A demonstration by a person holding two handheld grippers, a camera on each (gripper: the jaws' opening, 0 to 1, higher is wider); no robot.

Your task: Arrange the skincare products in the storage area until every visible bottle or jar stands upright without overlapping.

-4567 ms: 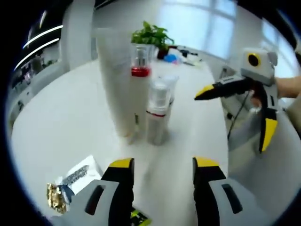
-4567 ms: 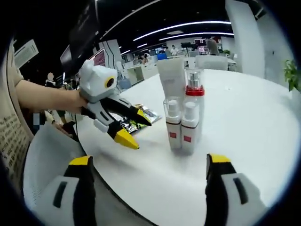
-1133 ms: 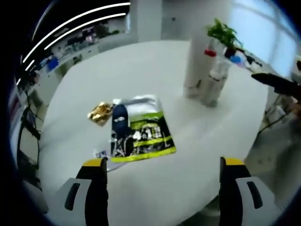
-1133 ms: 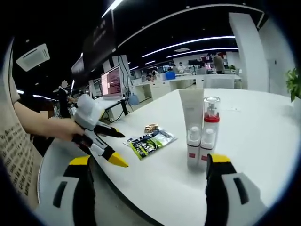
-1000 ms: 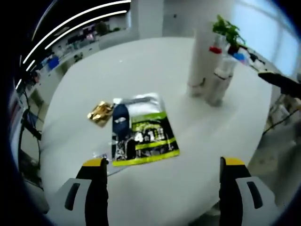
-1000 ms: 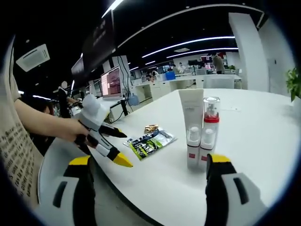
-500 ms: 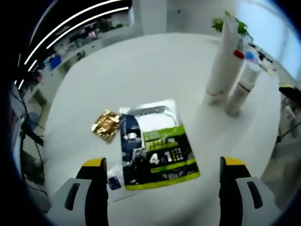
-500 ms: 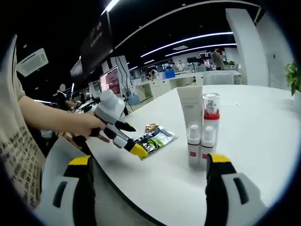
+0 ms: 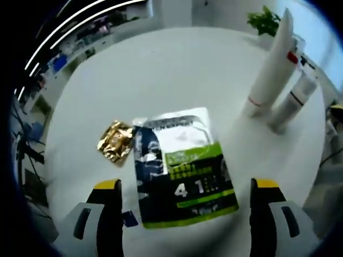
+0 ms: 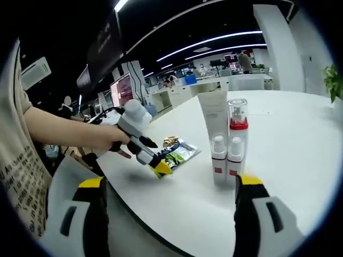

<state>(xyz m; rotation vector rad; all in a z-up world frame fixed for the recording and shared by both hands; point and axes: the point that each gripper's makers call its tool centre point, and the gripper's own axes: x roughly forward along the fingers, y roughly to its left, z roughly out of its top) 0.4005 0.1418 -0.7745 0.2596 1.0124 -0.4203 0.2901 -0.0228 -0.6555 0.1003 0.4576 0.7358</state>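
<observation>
Your left tongs [image 9: 182,211] hang over the green sachet [image 9: 182,176], jaws spread wide, one tip on each side of it, nothing gripped. From the right gripper view the left tongs [image 10: 159,167] point down at the near end of the sachet [image 10: 174,154]; contact can't be told from here. The sachet lies flat on the worktop [image 9: 161,75], long axis running roughly away from you along the line of the jaws, so its width sits across the gap. A gold packet [image 9: 114,141] lies just beside it on the left, touching or nearly so.

Your right tongs [image 10: 169,206] are also released, wide open and empty, low at the worktop edge and pointing toward the bottles.

Task items: tall white tube [image 9: 272,64], red-collared pump bottle [image 10: 236,140], and two small bottles [image 10: 217,159] stand upright in a tight cluster, well apart from the sachet, toward the far right in the left gripper view. They sit close together; whether they touch can't be told.

Judgement: the bottles look already set upright. The left tongs are nearer the sachet, the right nearer the bottles. If the sachet is to be lifted, it lies flat, so the grip likely needs an edge, not the face.
</observation>
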